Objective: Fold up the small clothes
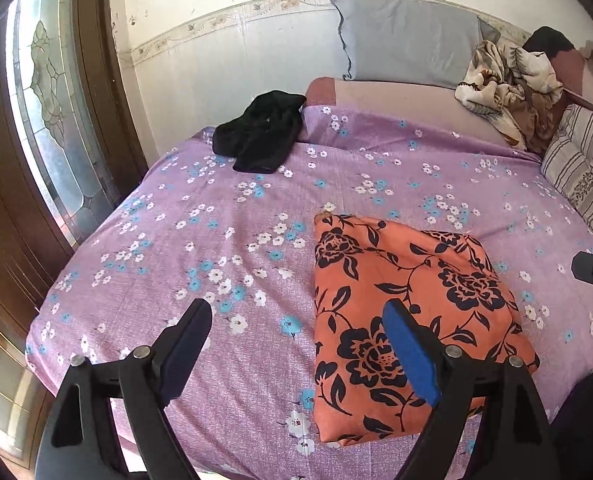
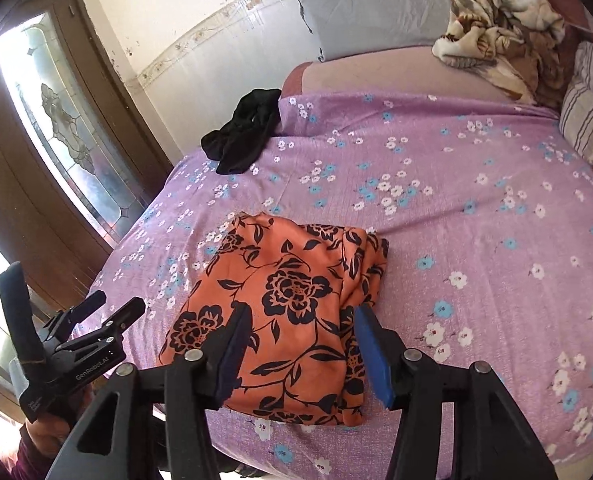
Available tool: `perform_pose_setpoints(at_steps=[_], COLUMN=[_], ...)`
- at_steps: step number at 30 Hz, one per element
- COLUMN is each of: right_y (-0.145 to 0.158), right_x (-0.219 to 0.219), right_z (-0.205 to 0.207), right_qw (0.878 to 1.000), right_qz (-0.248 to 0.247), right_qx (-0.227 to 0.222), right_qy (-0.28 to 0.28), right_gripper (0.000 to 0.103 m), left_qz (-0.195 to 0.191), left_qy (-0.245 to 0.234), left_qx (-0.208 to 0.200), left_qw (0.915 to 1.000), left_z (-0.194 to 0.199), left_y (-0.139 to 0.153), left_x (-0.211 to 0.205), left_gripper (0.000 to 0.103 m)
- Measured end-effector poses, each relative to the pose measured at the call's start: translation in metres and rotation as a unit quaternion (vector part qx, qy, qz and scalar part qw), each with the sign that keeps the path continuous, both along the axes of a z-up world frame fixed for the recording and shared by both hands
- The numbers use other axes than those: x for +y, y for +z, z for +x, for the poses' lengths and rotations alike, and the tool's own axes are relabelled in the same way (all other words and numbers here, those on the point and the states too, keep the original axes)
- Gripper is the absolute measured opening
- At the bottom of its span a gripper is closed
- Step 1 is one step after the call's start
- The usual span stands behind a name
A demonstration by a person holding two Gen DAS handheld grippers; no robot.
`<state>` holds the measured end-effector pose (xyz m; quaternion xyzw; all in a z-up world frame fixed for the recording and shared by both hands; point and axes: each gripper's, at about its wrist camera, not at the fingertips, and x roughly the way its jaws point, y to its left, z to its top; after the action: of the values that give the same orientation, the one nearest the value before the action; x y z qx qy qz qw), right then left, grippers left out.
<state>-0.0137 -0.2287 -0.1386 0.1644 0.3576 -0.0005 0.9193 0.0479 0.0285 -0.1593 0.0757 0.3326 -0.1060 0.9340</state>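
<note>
Both claws, left claw (image 1: pixel 296 344) and right claw (image 2: pixel 300 344), hang apart above the folded orange garment (image 2: pixel 288 312).

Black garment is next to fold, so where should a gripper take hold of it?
Grip the black garment at its near end, the lobe reaching farthest onto the purple sheet, coming from the bed's foot. The rest is crumpled against the mattress corner; that end lies flat and free.

"GenRobot.AI" in white on the left gripper (image 2: pixel 81 364) body, seen from right wrist cam, just left of the orange floral cloth (image 2: pixel 280 320). Small print lower on same body, too tiny to read.
</note>
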Motion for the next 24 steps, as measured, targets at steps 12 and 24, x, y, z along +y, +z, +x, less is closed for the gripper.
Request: perform_pose_setpoints(at_steps=[12, 24], right_y=[0.063, 0.100], right_x=[0.019, 0.034], right_z=[-0.028, -0.066], right_qw=[0.997, 0.993], right_qz=[-0.043, -0.082], right_qx=[-0.058, -0.090], right_qy=[-0.001, -0.002], right_gripper=[0.060, 0.062], left_qz=[-0.027, -0.022], left_qy=[0.024, 0.007], left_qx=[-0.052, -0.079], left_qw=[0.9980, 0.9966], left_z=[-0.030, -0.060], left_y=[0.079, 0.124], left_x=[0.018, 0.015], left_gripper=[0.098, 0.098])
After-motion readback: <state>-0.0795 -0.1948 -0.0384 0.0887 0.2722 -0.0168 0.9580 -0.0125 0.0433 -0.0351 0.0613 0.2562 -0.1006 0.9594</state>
